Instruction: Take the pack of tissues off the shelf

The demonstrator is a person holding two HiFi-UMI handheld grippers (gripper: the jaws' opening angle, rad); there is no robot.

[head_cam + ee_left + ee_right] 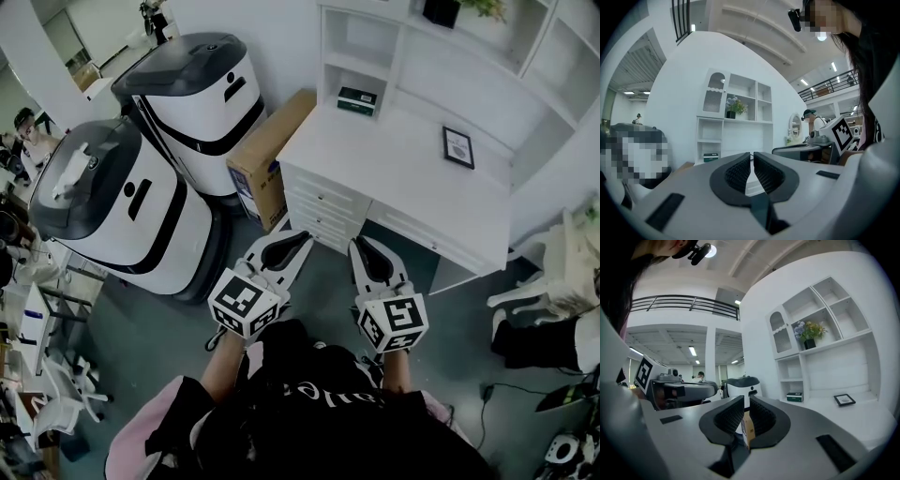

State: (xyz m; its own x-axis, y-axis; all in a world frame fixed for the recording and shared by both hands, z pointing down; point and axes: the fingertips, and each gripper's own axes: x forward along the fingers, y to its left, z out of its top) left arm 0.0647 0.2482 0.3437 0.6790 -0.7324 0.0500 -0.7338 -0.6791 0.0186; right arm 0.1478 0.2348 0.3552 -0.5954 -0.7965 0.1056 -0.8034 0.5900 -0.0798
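Note:
The pack of tissues [357, 99] is a flat green and white packet lying in the lower cubby of the white shelf unit [342, 42] at the desk's back left. It also shows small and far in the left gripper view [710, 157] and the right gripper view [794, 396]. My left gripper [302, 236] [752, 157] and right gripper [359, 244] [746, 401] hang side by side in front of the desk's drawers, well short of the packet. Both are shut with nothing held.
A white desk [403, 178] carries a small picture frame [458, 147]. A black plant pot [441, 11] stands on an upper shelf. A cardboard box [267, 155] leans at the desk's left, beside two white and black machines [202, 94] [112, 206]. A white chair [553, 272] is at right.

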